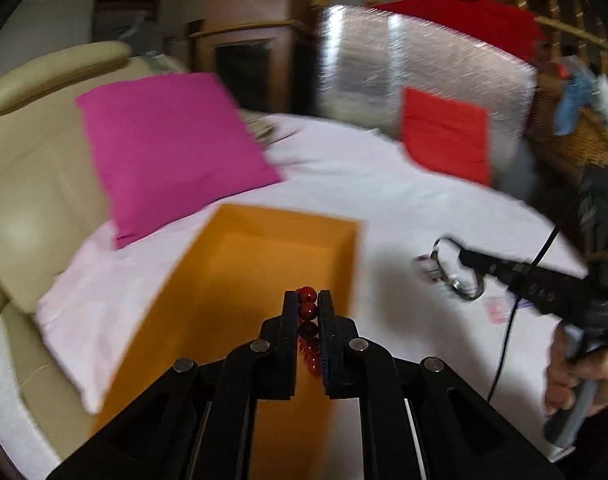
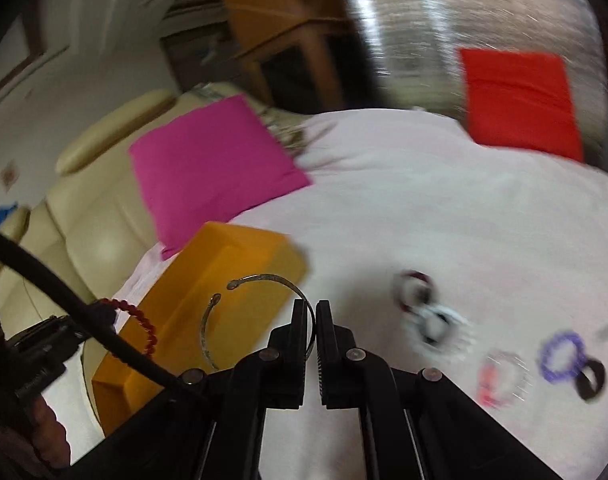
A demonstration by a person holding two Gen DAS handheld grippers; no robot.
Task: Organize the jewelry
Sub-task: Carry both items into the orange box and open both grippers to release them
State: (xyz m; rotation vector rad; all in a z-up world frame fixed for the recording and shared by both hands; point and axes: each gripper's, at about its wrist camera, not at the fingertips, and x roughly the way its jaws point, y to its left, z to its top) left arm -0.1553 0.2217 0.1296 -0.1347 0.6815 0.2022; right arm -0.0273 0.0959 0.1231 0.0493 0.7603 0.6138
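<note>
Two tongs, left tongs (image 1: pixel 307 300) pinching red bead bracelet (image 1: pixel 307 312) over orange box (image 1: pixel 240 264), right tongs (image 2: pixel 315 308) pinching open metal bangle (image 2: pixel 260 280)

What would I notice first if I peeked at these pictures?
Probably the open orange box on the pale bed sheet, with a bright pink pillow just behind it. Over the box, the left gripper pinches a red bead bracelet, while the right gripper nearby grips a thin metal bangle. More bracelets lie scattered on the sheet to the right.
</note>
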